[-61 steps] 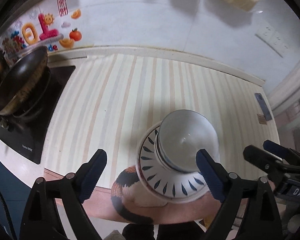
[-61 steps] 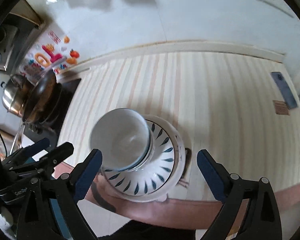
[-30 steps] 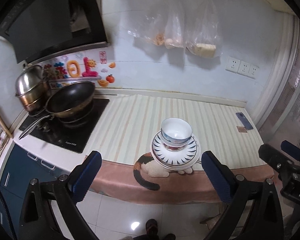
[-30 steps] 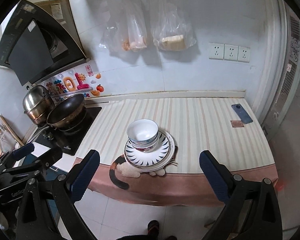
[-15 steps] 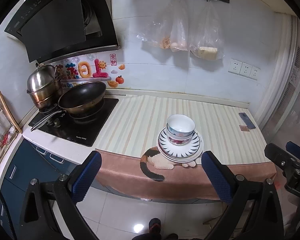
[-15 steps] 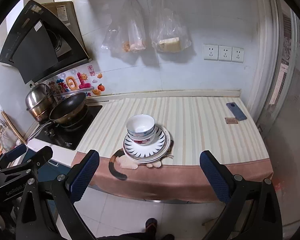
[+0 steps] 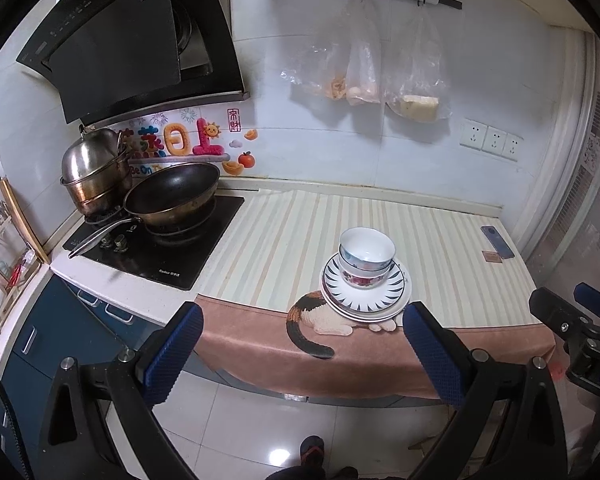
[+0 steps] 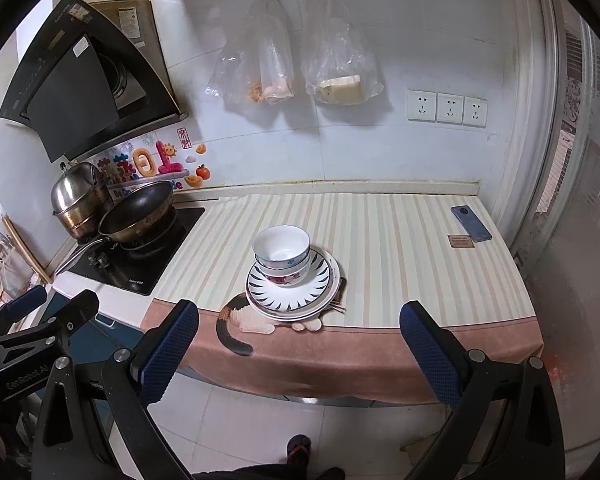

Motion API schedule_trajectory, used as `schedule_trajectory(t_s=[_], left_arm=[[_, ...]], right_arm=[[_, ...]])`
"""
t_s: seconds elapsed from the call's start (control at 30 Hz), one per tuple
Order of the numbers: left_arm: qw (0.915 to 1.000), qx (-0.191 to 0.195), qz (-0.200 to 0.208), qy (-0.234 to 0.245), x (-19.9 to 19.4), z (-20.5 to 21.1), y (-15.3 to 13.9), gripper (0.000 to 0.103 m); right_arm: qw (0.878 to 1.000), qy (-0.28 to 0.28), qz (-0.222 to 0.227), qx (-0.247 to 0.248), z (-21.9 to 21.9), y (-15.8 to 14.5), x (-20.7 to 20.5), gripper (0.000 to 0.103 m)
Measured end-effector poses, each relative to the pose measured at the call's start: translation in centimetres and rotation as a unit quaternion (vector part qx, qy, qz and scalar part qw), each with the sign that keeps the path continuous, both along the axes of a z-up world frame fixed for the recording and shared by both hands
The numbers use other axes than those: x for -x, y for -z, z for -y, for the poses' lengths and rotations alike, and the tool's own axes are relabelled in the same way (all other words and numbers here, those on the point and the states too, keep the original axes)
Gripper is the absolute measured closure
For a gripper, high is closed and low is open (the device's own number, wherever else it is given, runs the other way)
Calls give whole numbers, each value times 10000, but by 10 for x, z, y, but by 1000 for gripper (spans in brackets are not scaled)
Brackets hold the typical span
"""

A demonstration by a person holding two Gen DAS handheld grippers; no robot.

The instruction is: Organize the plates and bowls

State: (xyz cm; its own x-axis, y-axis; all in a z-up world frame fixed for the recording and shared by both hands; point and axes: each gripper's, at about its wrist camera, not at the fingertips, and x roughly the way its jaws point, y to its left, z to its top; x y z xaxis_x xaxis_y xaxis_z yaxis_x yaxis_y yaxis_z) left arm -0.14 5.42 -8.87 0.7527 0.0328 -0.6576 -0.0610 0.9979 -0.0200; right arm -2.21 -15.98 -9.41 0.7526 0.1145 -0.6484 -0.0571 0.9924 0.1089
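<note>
Stacked white bowls [image 7: 366, 258] [image 8: 283, 255] sit on a stack of plates [image 7: 396, 294] [image 8: 320, 280], the top one with a blue leaf pattern, near the front edge of the striped counter. My left gripper [image 7: 304, 356] is open and empty, held back from the counter over the floor. My right gripper [image 8: 300, 354] is open and empty, also well back from the counter. Each gripper shows at the edge of the other's view.
A striped cloth with a cat picture [image 7: 320, 320] covers the counter [image 8: 400, 240]. A wok [image 7: 172, 196] and a steel pot [image 7: 94, 172] stand on the black hob at the left. A phone [image 8: 471, 223] lies at the counter's far right. Bags [image 8: 332, 68] hang on the wall.
Both grippers have pulled far back and up from the stacked dishes, from close above them to standing off over the floor. The dishes have not moved.
</note>
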Motion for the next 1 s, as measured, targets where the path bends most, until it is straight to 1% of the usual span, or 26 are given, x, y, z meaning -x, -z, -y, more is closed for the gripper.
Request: schedule_trajectory(t_s=[1.0], left_arm=[[10000, 23, 39, -27, 7, 0, -1, 1]], right_arm=[[9999, -29, 39, 102, -1, -1, -1, 0]])
